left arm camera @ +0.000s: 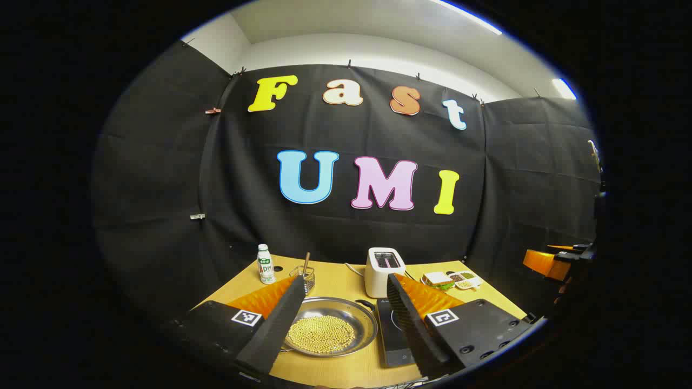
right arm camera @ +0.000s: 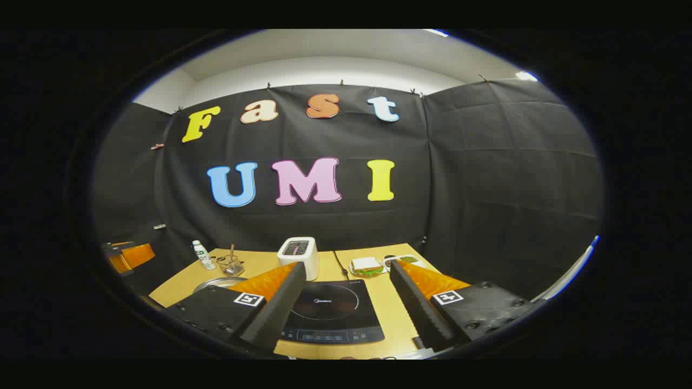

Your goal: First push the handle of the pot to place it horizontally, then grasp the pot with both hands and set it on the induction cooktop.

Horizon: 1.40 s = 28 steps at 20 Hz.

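Note:
A steel pot (left arm camera: 363, 324) holding yellow beans sits on the wooden table, its dark handle (left arm camera: 367, 304) pointing back and to the right. The black induction cooktop (left arm camera: 393, 330) lies just right of it. My left gripper (left arm camera: 346, 281) hovers open above the table's near edge, its fingers framing the pot with nothing between them. In the right gripper view, the cooktop (right arm camera: 330, 308) lies ahead between the open fingers of my right gripper (right arm camera: 347, 267), and the pot's rim (right arm camera: 216, 283) peeks out at the left. The fingers of both grippers are apart from the pot.
Along the back of the table stand a white toaster (left arm camera: 384, 269), a small bottle (left arm camera: 265, 265) and a wire basket (left arm camera: 304, 276). A sandwich (left arm camera: 438, 279) and small dishes (left arm camera: 466, 279) sit at the back right. The toaster's cord (right arm camera: 340, 266) runs behind the cooktop.

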Tool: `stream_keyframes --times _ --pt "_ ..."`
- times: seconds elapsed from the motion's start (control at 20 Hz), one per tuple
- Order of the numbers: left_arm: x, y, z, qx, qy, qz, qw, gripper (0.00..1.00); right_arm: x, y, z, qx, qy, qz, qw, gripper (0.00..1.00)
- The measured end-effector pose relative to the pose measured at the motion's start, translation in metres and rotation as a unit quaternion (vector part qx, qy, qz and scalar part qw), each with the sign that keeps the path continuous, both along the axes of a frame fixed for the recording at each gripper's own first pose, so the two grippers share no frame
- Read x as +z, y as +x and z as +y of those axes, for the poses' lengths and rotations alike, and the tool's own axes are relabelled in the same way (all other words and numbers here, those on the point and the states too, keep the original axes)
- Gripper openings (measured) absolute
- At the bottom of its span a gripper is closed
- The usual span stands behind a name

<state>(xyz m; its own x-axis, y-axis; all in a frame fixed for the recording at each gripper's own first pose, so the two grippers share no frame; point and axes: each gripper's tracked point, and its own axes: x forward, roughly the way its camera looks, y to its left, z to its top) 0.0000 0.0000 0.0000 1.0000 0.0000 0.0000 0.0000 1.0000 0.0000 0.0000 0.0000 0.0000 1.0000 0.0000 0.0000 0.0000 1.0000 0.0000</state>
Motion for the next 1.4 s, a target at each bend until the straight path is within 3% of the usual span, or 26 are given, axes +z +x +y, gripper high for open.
stream_keyframes --times 1.4 --pt "-0.022 -0.003 0.012 -0.002 -0.007 0.031 0.999 0.95 -0.01 -0.008 0.002 0.011 0.006 0.011 1.0 0.97"
